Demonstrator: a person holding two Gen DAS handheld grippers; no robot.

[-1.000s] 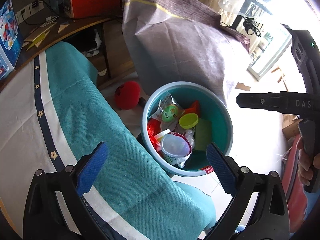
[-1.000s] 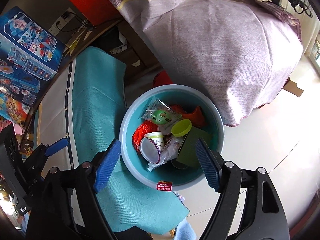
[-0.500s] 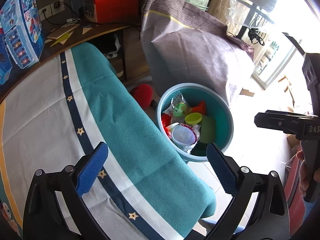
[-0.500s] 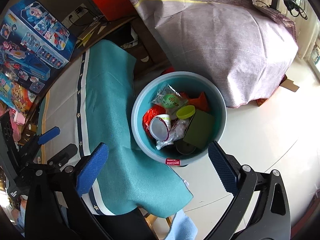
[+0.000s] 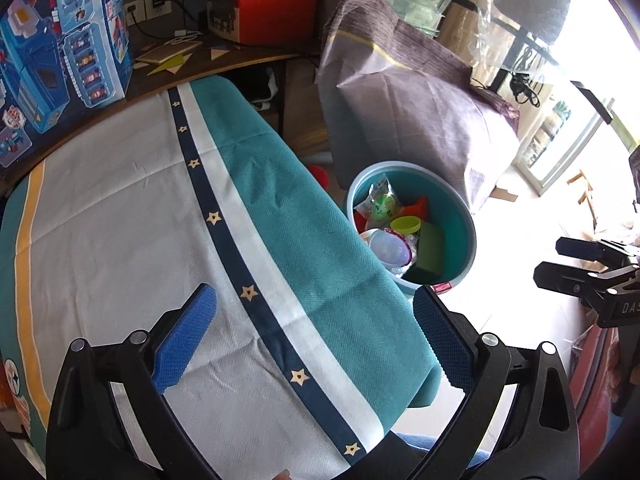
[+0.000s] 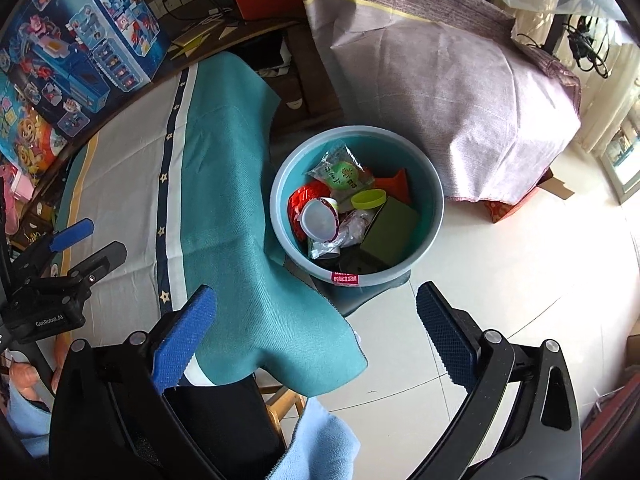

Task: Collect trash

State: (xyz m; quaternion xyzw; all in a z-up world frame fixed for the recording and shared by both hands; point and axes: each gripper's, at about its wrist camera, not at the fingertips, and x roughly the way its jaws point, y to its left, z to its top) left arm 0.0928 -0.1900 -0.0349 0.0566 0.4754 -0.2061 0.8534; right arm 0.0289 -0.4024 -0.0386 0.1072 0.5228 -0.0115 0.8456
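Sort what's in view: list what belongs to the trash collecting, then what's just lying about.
Part of the job:
- teal bin
- trash in it: snack packet, lime lid, yogurt cup, olive box
- left gripper and right gripper, both open and empty

Lying about:
- tablecloth
- toy box
- cloth-covered bundle
- red box

Pale tiled floor point(image 6: 500, 280), bright window point(image 5: 560, 152) at right
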